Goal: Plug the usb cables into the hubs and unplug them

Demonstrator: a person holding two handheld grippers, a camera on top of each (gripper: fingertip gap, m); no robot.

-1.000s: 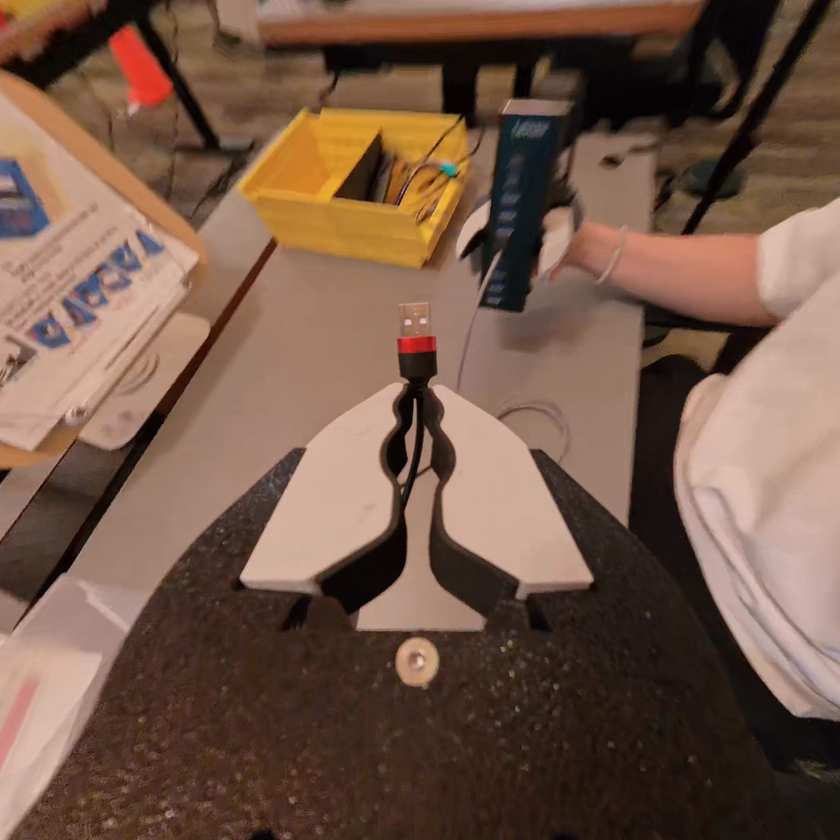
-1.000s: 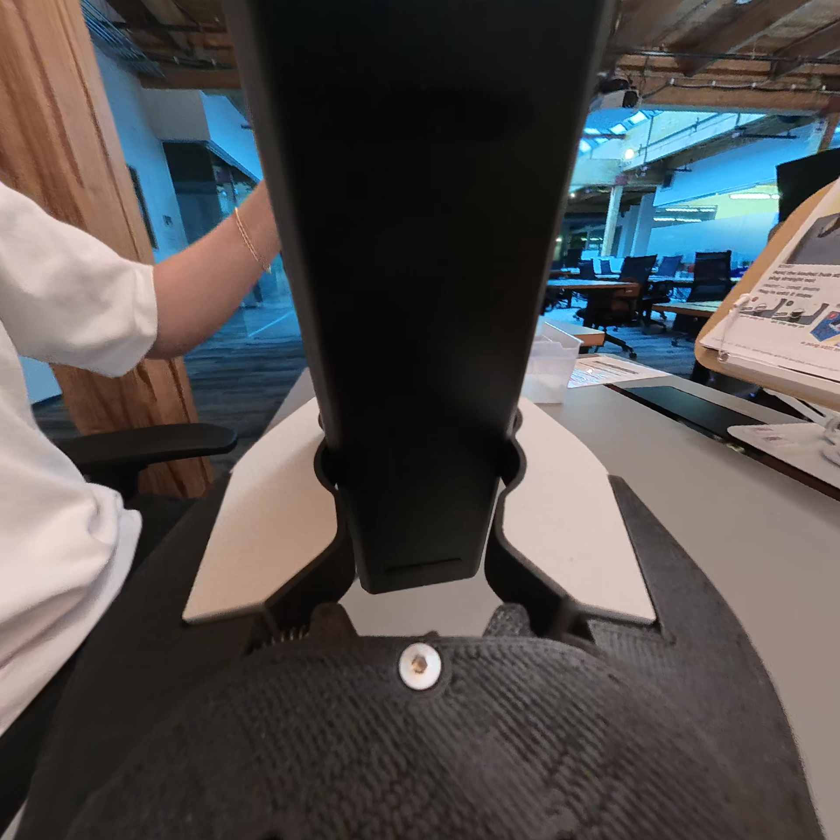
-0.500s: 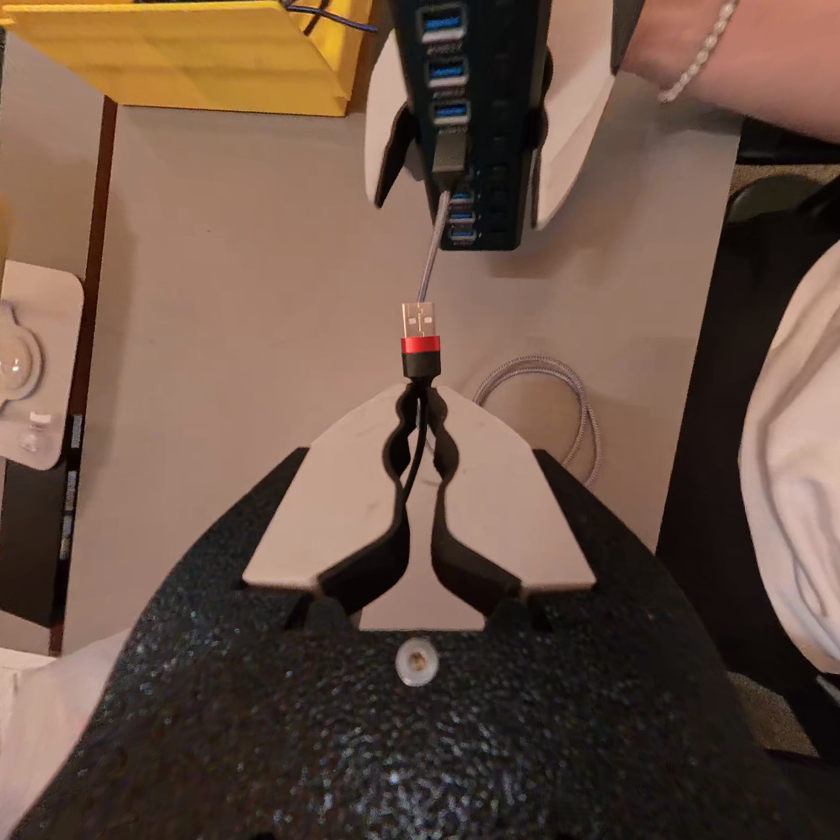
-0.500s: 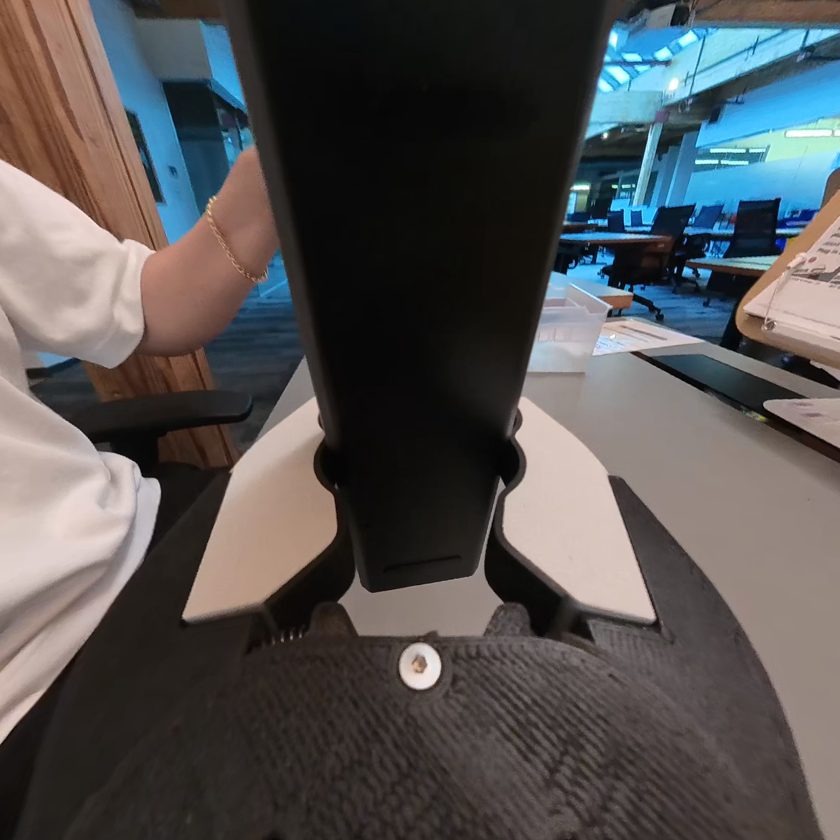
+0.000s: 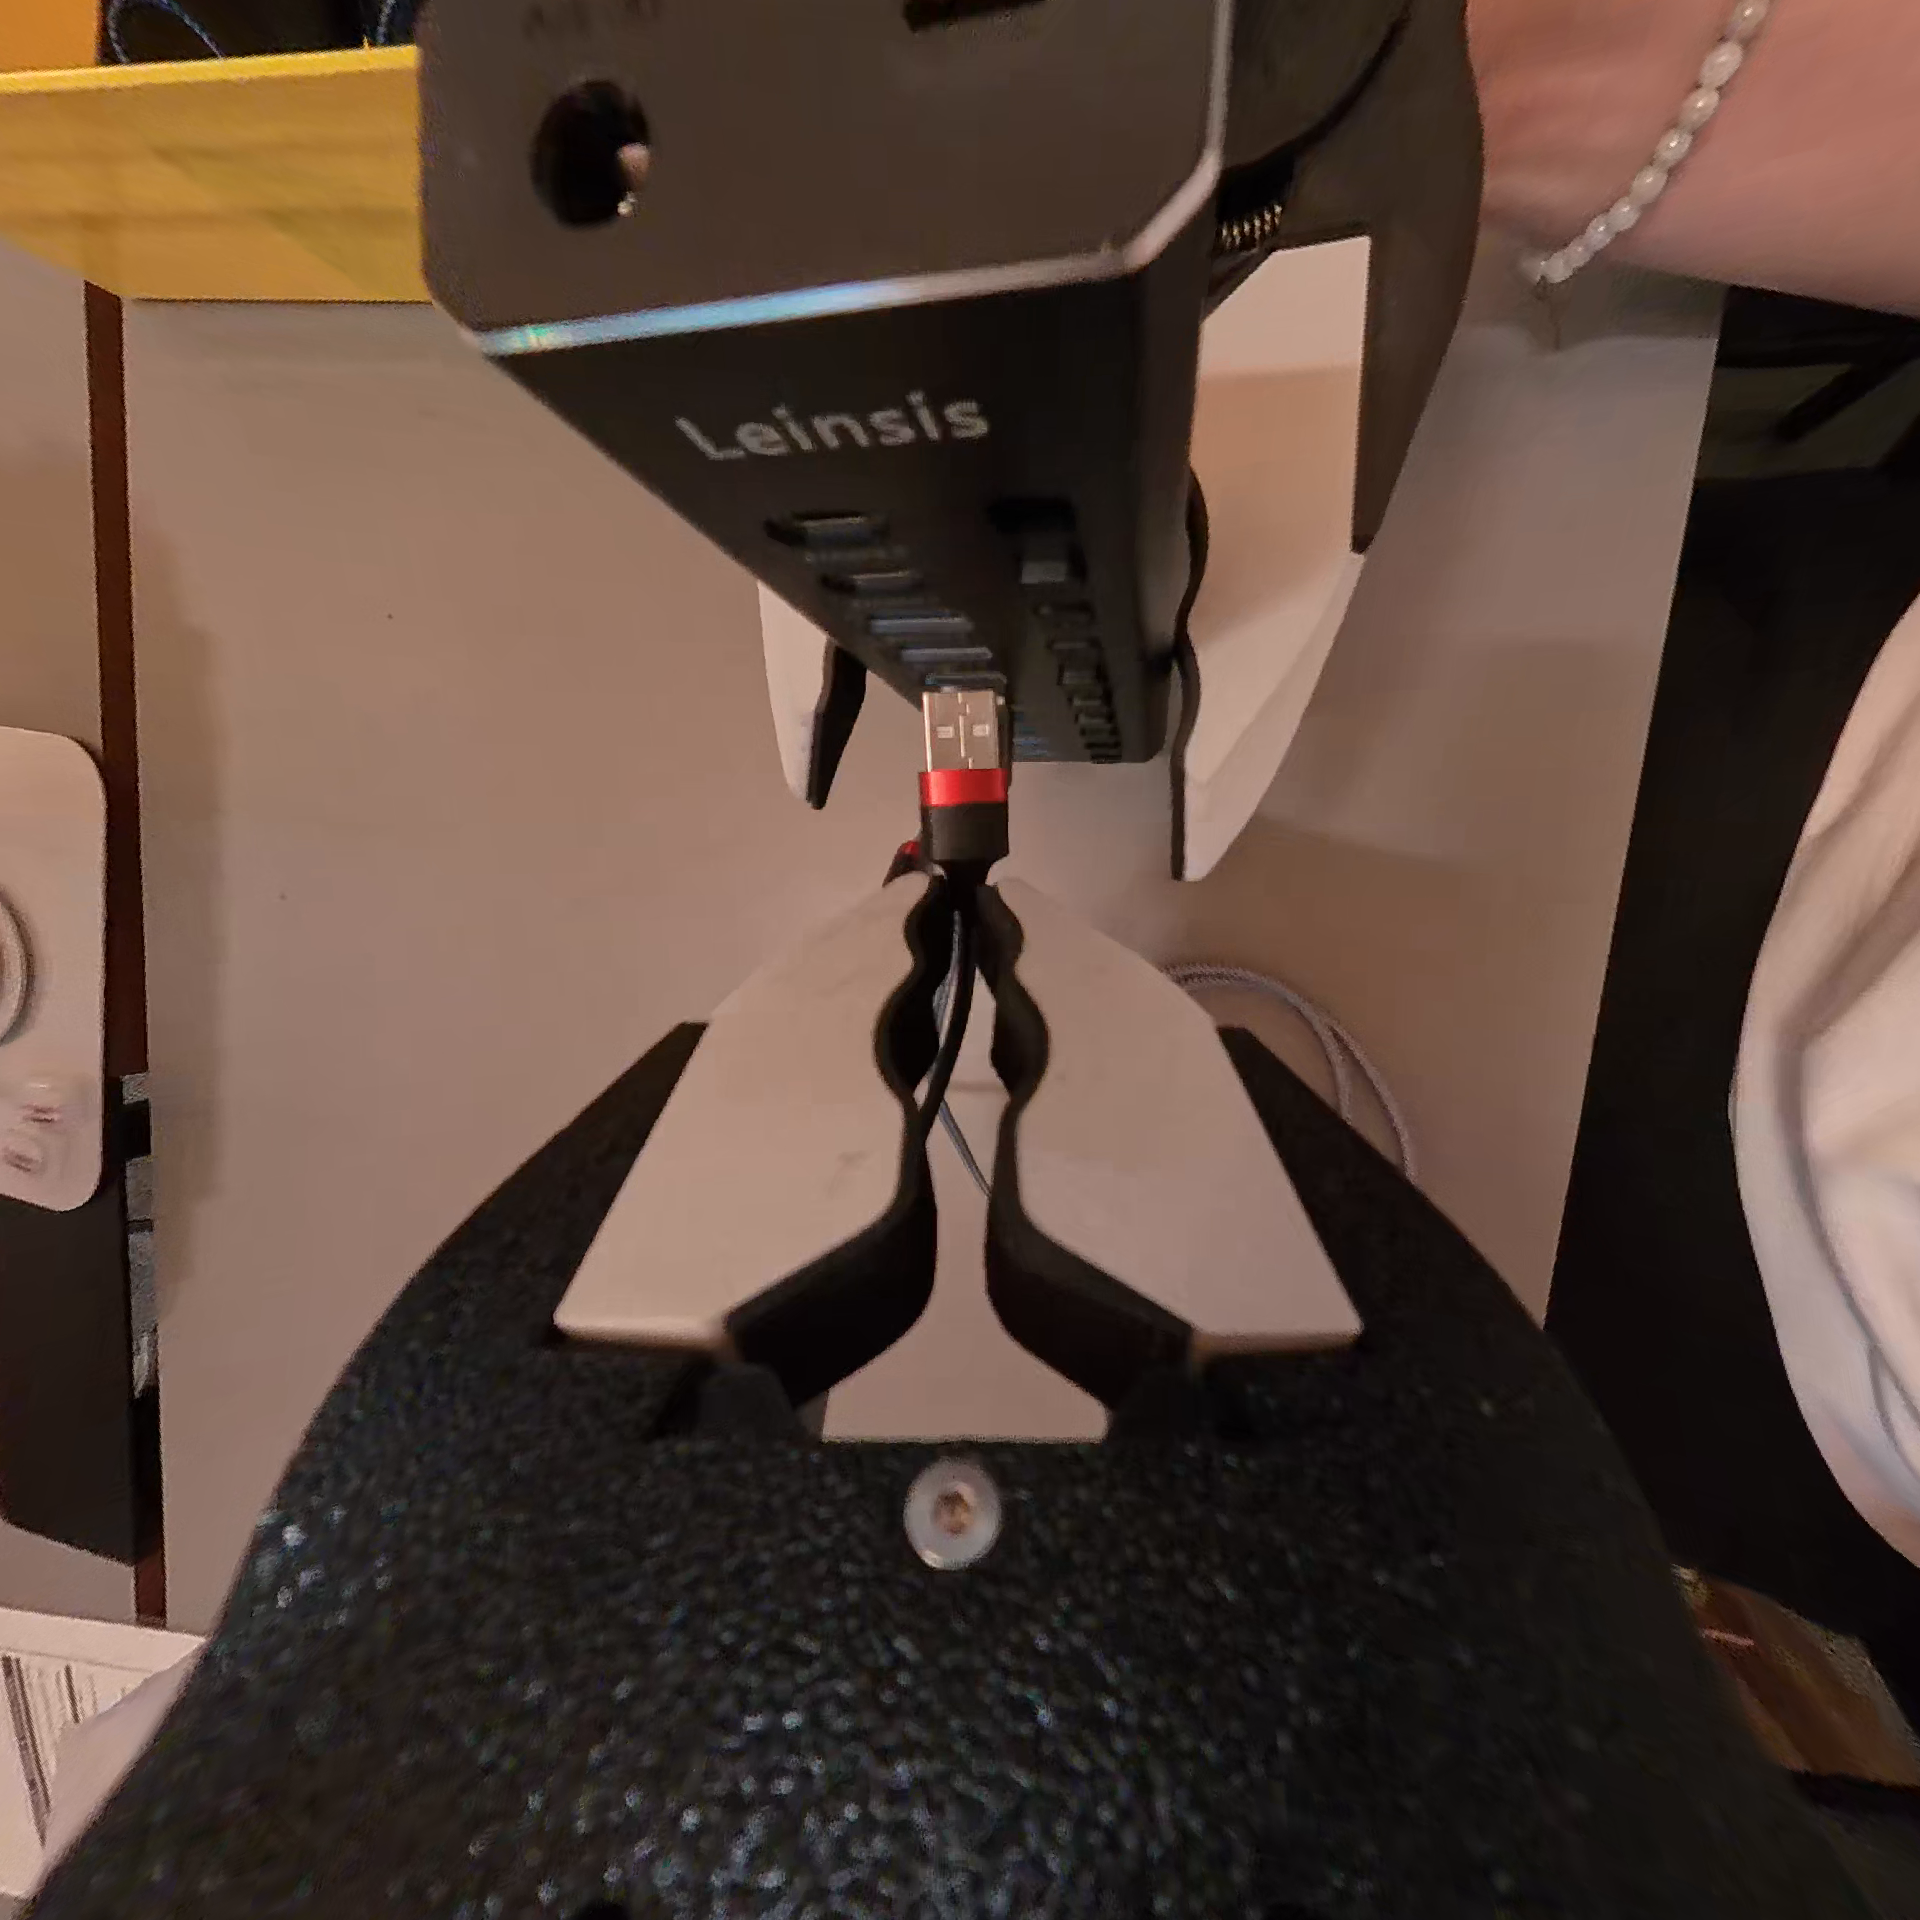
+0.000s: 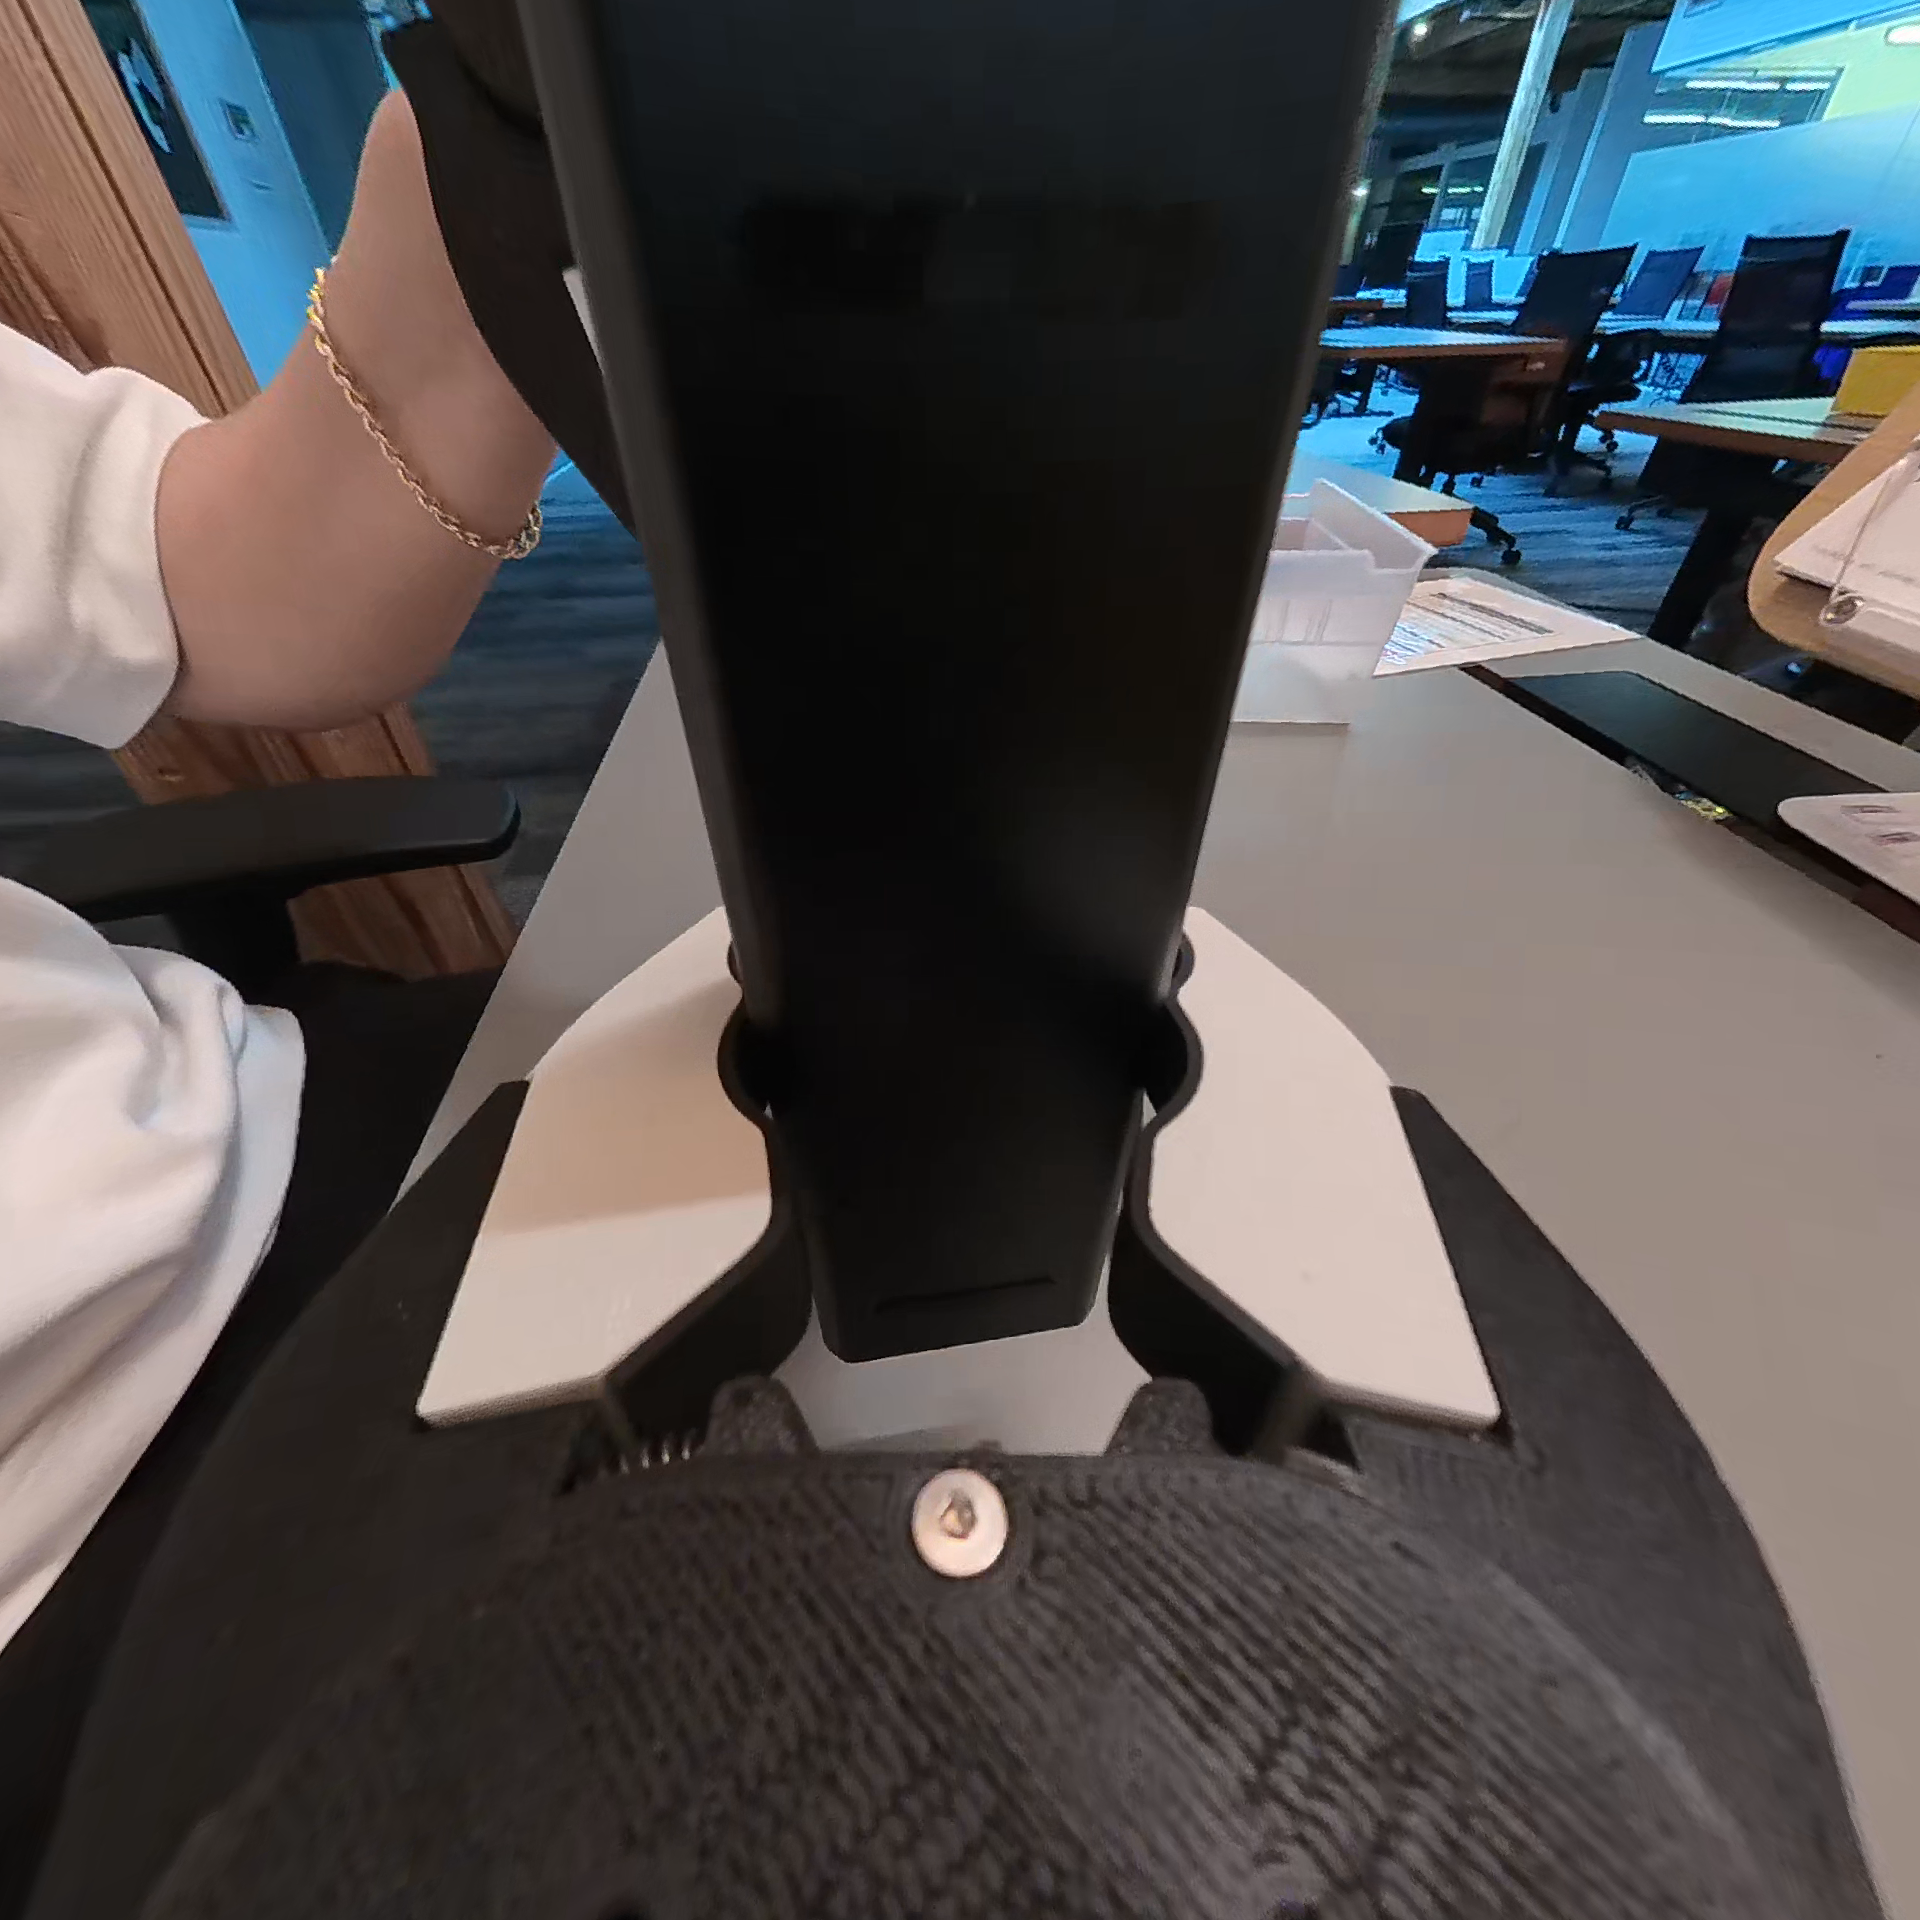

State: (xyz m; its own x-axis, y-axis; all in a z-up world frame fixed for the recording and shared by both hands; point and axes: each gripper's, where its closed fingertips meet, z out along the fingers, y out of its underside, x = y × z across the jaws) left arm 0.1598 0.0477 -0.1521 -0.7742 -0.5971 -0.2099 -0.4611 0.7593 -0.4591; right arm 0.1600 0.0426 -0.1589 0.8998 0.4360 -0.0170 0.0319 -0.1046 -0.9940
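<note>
The usb cable point(image 5: 964, 1034) is pinched in my left gripper point(image 5: 958, 883); its plug point(image 5: 964, 774) juts toward 12 o'clock, tip at the hub point(image 5: 894, 416), which my right gripper point(image 6: 961, 997) clamps lengthwise.

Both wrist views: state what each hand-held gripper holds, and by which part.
Left hand-held gripper pinches the USB cable just behind its red-banded plug. Right hand-held gripper clamps the black hub across its sides near one end.
</note>
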